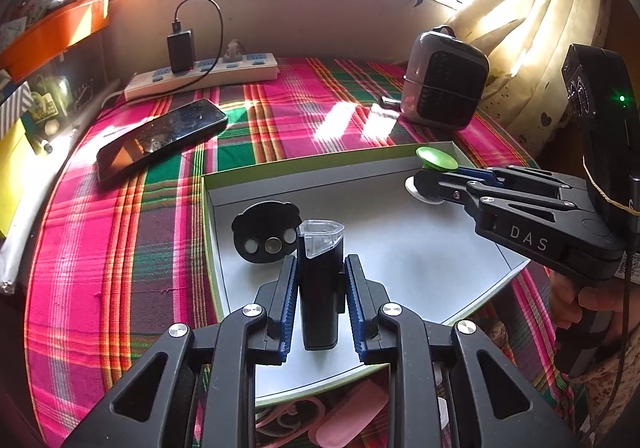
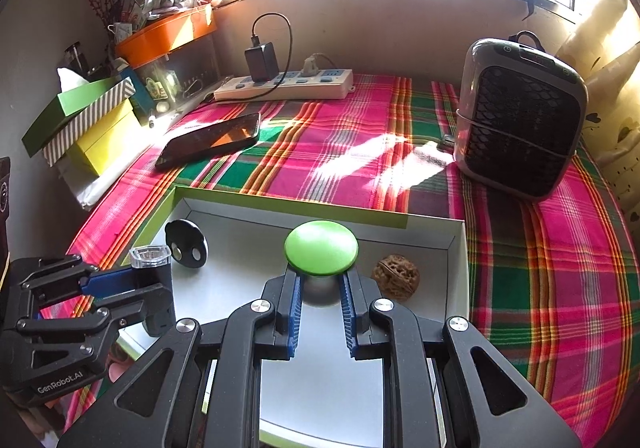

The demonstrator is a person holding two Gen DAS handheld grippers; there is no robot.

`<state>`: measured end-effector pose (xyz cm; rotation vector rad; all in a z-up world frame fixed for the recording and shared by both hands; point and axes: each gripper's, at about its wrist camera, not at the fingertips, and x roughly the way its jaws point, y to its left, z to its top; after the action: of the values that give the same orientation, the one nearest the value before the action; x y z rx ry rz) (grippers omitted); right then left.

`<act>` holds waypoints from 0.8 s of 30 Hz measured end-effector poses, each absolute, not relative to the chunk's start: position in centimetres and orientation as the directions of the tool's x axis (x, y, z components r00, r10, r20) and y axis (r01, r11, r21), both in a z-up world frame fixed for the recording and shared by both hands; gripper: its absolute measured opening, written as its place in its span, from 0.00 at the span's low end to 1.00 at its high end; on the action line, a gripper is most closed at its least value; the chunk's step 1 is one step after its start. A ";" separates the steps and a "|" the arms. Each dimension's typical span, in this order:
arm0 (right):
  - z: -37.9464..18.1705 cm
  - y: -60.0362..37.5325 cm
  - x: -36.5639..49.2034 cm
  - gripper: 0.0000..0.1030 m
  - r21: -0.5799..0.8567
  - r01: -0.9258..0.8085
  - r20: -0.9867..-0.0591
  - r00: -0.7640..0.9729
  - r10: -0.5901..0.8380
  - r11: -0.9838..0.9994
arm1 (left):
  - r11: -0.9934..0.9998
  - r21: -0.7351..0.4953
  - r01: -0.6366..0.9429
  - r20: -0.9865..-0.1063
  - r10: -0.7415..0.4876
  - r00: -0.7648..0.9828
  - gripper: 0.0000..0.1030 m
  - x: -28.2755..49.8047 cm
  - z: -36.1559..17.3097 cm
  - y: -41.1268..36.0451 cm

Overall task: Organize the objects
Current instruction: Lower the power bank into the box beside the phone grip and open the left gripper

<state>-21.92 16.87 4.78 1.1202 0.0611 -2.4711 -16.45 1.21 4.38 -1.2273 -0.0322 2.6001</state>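
Note:
A shallow white box with a green rim (image 1: 304, 172) (image 2: 460, 268) lies on the plaid cloth. My left gripper (image 1: 321, 268) is shut on an upright black device with a clear cap (image 1: 319, 284), also shown in the right wrist view (image 2: 154, 280), inside the box's left part. My right gripper (image 2: 321, 278) (image 1: 426, 177) is shut on a green-topped suction-cup object (image 2: 321, 247) (image 1: 437, 159) in the box's far right part. A black bear-shaped disc (image 1: 266, 232) (image 2: 187, 244) and a walnut (image 2: 396, 276) lie in the box.
A black phone (image 1: 160, 137) (image 2: 210, 139) lies on the cloth left of the box. A white power strip with a charger (image 1: 200, 75) (image 2: 284, 84) runs along the back wall. A grey fan heater (image 1: 444, 89) (image 2: 520, 115) stands at the right. Stacked boxes (image 2: 88, 123) sit at the left.

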 end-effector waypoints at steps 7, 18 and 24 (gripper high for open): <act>3.7 16.3 -23.1 0.18 0.119 0.381 -0.751 -0.570 -0.334 -0.917 | -0.967 -0.117 -0.228 -0.767 0.234 -0.598 0.21 -17.5 3.8 1.5; 2.7 15.7 -23.9 0.18 0.095 0.382 -0.775 -0.551 -0.309 -0.919 | -0.969 -0.124 -0.215 -0.786 0.228 -0.574 0.21 -18.6 2.8 1.4; 2.5 15.6 -24.0 0.18 0.084 0.381 -0.775 -0.556 -0.301 -0.921 | -0.968 -0.129 -0.214 -0.793 0.230 -0.564 0.21 -18.9 2.5 1.4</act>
<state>-23.98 15.57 2.48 1.2047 0.1301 -2.4712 -18.91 1.38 2.46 -1.3094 -0.0265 2.5761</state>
